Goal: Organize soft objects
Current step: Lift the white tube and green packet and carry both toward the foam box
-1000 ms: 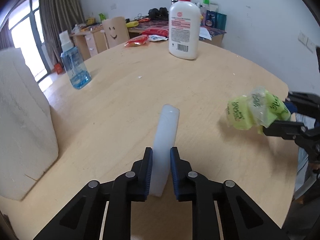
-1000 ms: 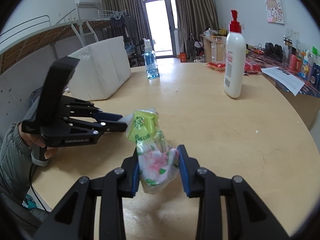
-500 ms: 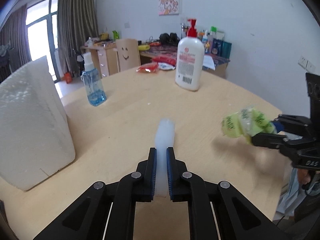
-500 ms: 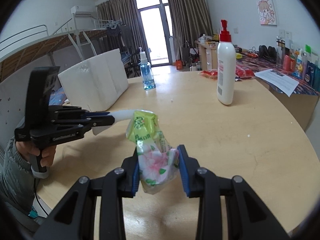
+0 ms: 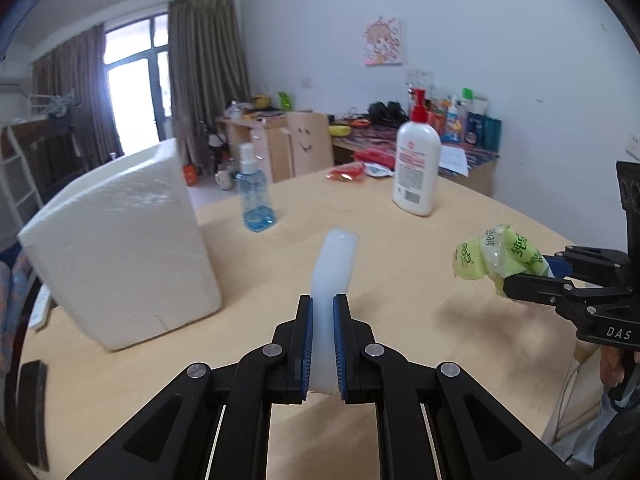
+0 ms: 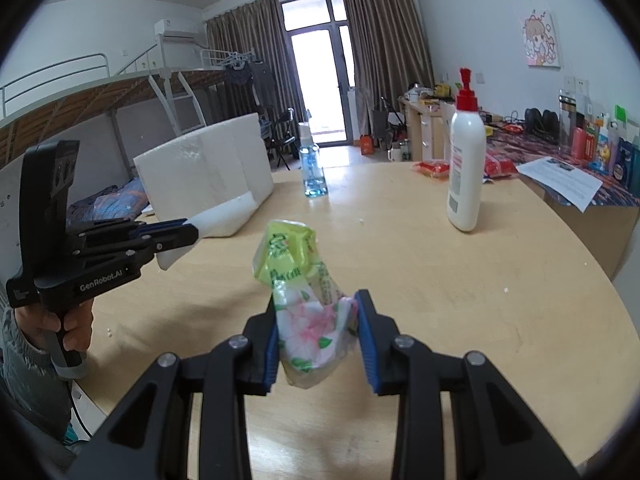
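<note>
My left gripper [image 5: 322, 312] is shut on a flat white foam strip [image 5: 334, 264] and holds it edge-on above the round wooden table [image 5: 384, 248]. The strip also shows in the right wrist view [image 6: 224, 216], sticking out of the left gripper [image 6: 188, 230]. My right gripper [image 6: 318, 320] is shut on a crumpled tissue packet [image 6: 308, 292], yellow-green with a pink flower print, held above the table. The packet also shows at the right of the left wrist view [image 5: 496, 258], in the right gripper [image 5: 536, 272].
A big white foam block [image 5: 120, 248] stands at the table's left. A blue spray bottle [image 5: 254, 196] and a white pump bottle with a red top [image 5: 416, 172] stand farther back, with red packets [image 5: 348, 170] behind. A cluttered desk [image 5: 440, 136] lies beyond.
Both grippers have lifted their loads higher above the table and tilted up, so more of the room shows. The grips have not changed.
</note>
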`<move>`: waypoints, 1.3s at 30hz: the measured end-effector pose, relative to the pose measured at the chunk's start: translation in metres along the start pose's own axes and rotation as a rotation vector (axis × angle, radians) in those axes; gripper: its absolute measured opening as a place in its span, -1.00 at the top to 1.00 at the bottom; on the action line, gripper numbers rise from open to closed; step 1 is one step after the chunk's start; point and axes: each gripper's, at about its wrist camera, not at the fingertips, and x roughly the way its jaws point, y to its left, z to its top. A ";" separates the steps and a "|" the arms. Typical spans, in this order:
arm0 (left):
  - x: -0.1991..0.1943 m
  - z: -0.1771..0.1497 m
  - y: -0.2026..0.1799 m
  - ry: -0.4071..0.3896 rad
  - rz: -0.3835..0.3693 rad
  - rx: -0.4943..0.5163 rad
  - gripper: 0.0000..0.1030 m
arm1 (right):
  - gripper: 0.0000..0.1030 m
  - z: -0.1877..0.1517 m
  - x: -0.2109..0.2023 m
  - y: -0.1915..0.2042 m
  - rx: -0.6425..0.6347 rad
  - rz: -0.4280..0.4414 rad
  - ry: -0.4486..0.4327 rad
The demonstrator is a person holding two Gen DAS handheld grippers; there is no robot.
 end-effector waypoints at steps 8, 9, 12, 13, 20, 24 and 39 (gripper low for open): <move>-0.021 -0.001 0.012 -0.036 0.043 -0.036 0.78 | 0.26 0.008 -0.006 0.013 -0.037 0.033 -0.036; -0.025 -0.001 0.013 -0.046 0.049 -0.041 0.78 | 0.26 0.009 -0.006 0.014 -0.039 0.037 -0.040; -0.038 -0.004 0.017 -0.072 0.058 -0.054 0.78 | 0.26 0.012 -0.008 0.019 -0.046 0.048 -0.055; -0.043 -0.005 0.018 -0.078 0.066 -0.059 0.78 | 0.26 0.013 -0.009 0.021 -0.049 0.055 -0.062; -0.079 -0.011 0.030 -0.148 0.150 -0.124 0.78 | 0.26 0.020 -0.013 0.044 -0.099 0.109 -0.099; -0.098 -0.014 0.038 -0.179 0.188 -0.153 0.77 | 0.26 0.023 -0.010 0.053 -0.109 0.137 -0.111; -0.144 -0.035 0.065 -0.245 0.279 -0.210 0.77 | 0.26 0.037 0.001 0.106 -0.183 0.232 -0.139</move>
